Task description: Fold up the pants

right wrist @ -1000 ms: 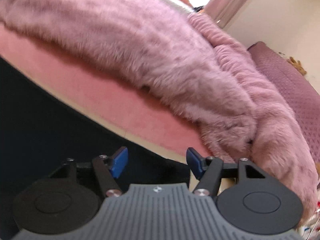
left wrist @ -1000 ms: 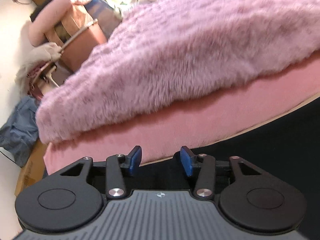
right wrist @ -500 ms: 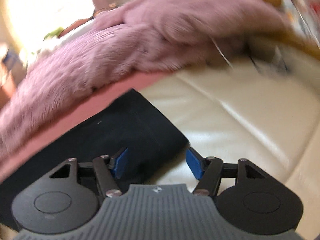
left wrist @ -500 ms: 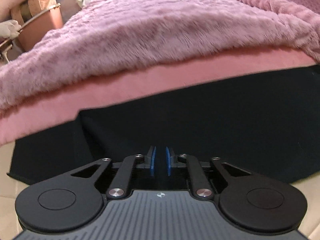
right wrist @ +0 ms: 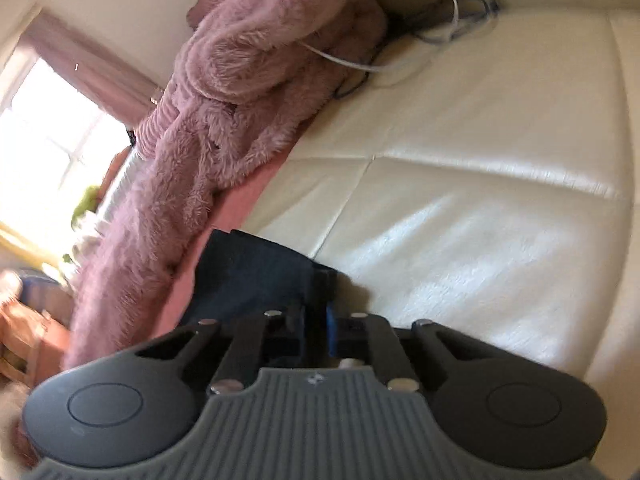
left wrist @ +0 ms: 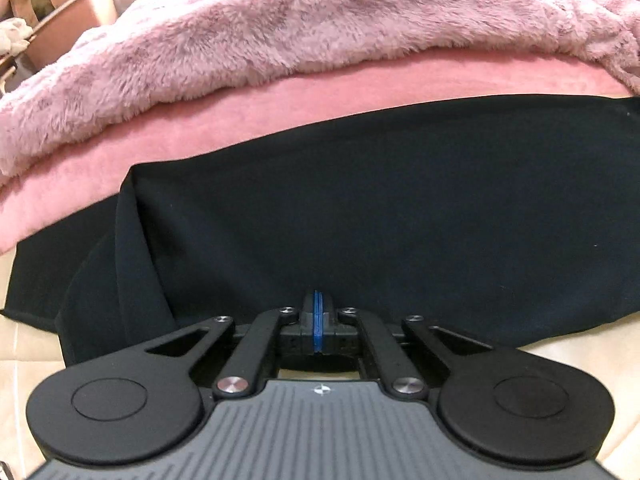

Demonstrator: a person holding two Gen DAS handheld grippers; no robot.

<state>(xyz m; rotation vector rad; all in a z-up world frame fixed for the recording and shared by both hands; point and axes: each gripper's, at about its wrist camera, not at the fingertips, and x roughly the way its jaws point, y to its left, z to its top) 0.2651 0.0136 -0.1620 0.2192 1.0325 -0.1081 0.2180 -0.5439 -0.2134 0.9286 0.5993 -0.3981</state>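
Basically both cams are looking at the same black pants (left wrist: 360, 208) but from different ends. Left wrist cam is showing the pants spreading wide across the frame, lying on a cream padded surface (left wrist: 580, 356) with their far edge running up against a pink sheet (left wrist: 200, 132); a fluffy pink blanket (left wrist: 300, 28) is sitting on top of that sheet behind them. It's also showing a fold line running down the left part of the fabric, with a lower layer sticking out further left. Left gripper (left wrist: 318, 320) is sitting at the near edge of the pants with its blue pads pressed flat together; can't tell from this angle whether fabric is caught between them. Right wrist cam is rolled sideways and is picking up what the left one isn't: a corner of the pants (right wrist: 256, 276) ending on the cream surface (right wrist: 480, 220), a bright window (right wrist: 52, 140) with a pink curtain (right wrist: 88, 68), and white cables (right wrist: 400, 60) lying near the blanket (right wrist: 240, 100). Right gripper (right wrist: 320, 312) is clamping onto that corner, dark cloth running in between the fingers. Pants are looking plain, matte, dark, mostly flat with few wrinkles.
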